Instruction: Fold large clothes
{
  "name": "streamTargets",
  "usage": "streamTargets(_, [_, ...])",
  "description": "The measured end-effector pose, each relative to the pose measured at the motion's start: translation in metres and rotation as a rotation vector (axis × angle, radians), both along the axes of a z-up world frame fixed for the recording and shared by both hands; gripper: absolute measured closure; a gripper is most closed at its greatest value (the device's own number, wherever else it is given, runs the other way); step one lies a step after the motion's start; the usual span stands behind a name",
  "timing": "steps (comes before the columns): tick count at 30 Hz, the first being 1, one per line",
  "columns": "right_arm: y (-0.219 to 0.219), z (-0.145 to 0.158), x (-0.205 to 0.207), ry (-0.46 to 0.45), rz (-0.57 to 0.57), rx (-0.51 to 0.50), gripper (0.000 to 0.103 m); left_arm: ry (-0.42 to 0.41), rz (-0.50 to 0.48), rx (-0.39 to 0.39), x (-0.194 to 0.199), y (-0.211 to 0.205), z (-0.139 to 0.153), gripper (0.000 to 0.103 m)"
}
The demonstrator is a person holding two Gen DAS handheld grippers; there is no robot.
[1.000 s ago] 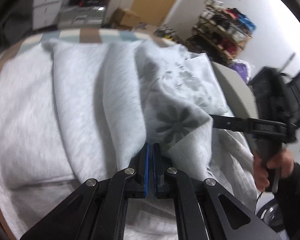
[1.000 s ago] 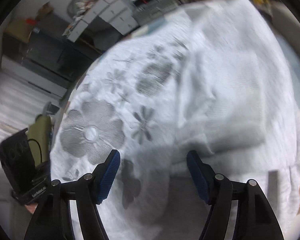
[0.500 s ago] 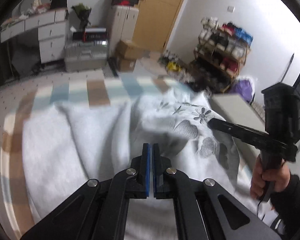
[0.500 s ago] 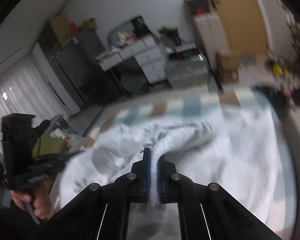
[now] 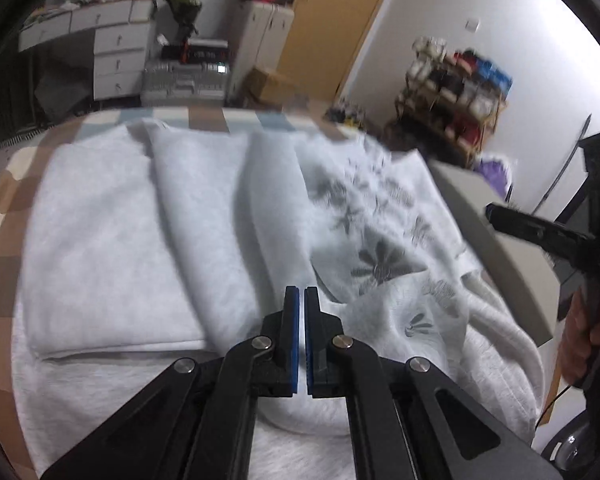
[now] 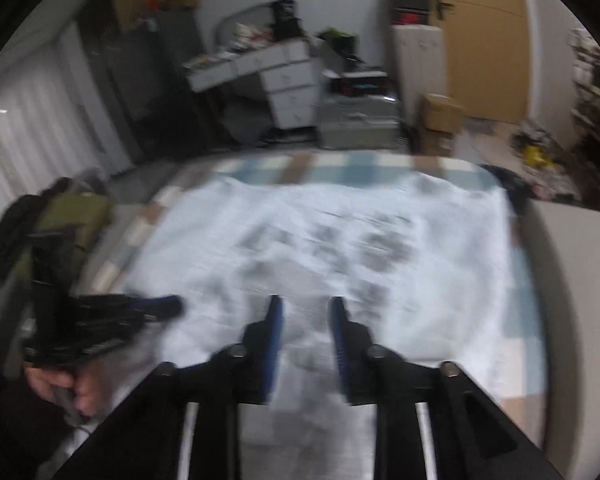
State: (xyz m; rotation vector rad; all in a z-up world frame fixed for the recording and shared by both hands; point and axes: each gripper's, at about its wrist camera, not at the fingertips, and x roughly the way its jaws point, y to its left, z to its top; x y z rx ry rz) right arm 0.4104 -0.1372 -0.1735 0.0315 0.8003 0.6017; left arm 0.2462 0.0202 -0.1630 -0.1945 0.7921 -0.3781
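Garment: large white knit top with grey flower prints (image 5: 236,216), spread over most of the bed; in the left wrist view a plain folded panel lies toward the bed's left edge, long raised folds run down the middle, and the flowered part (image 5: 380,256) lies rumpled toward the right edge.
Garment, right wrist view: same white cloth (image 6: 340,240), blurred, reaching to the far edge of the bed, grey prints only smudges.
Bed: checked cover of blue, brown and cream squares (image 5: 12,196), showing along the far and left edges around the cloth.
Left gripper: black two-finger tongs with blue pads (image 5: 301,300), clenched with pads together; the view does not show any cloth caught at the tips, which hang over the middle folds near the bed's near edge.
Right gripper: black tongs with blue pads (image 6: 306,312), jaws apart and opening; nothing pinched, only the cloth lying below the gap.
Right gripper, left wrist view: black finger (image 5: 536,232) jutting in past the bed's right edge, clear of the cloth.
Hands: one hand (image 5: 584,340) grips the right handle; the other hand (image 6: 68,388) grips the left handle at the bed's left edge.
Room: white drawer unit (image 5: 116,56) and wooden door (image 5: 332,24) beyond the far edge.
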Motion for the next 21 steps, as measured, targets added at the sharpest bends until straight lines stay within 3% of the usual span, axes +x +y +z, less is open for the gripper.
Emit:
streamTargets(4, [0.05, -0.045, 0.006, 0.075, 0.024, -0.077, 0.065, -0.041, 0.0, -0.033, -0.001, 0.009, -0.013, 0.103])
streamTargets(7, [0.075, -0.098, 0.021, 0.19, -0.009, -0.224, 0.072, -0.027, -0.012, -0.11, 0.007, 0.01, -0.024, 0.103])
streamTargets(8, [0.075, -0.096, 0.018, 0.148, -0.011, -0.212, 0.072, -0.016, -0.008, -0.108, 0.005, 0.012, -0.029, 0.103])
streamTargets(9, [0.076, -0.095, 0.019, 0.163, -0.004, -0.231, 0.072, 0.004, 0.003, -0.096, 0.007, 0.011, -0.033, 0.103])
streamTargets(12, [0.064, -0.072, 0.008, 0.169, -0.007, -0.19, 0.08, -0.043, -0.018, -0.084, -0.001, 0.007, -0.02, 0.103])
streamTargets(14, [0.047, -0.046, -0.006, 0.043, -0.039, -0.193, 0.08, -0.032, -0.044, -0.084, -0.001, 0.004, -0.02, 0.103])
streamTargets(16, [0.034, -0.039, -0.011, -0.004, -0.092, -0.208, 0.077, -0.028, -0.046, -0.094, 0.001, 0.008, -0.019, 0.103])
streamTargets(17, [0.028, -0.043, -0.012, 0.013, -0.115, -0.233, 0.078, -0.025, -0.046, -0.1, 0.002, 0.011, -0.018, 0.103])
streamTargets(20, [0.013, -0.09, -0.004, 0.175, -0.177, -0.298, 0.077, -0.023, -0.034, -0.108, 0.004, 0.015, -0.019, 0.103])
streamTargets(21, [0.009, -0.087, -0.011, 0.1, -0.176, -0.262, 0.078, -0.019, -0.032, -0.106, 0.004, 0.015, -0.02, 0.103])
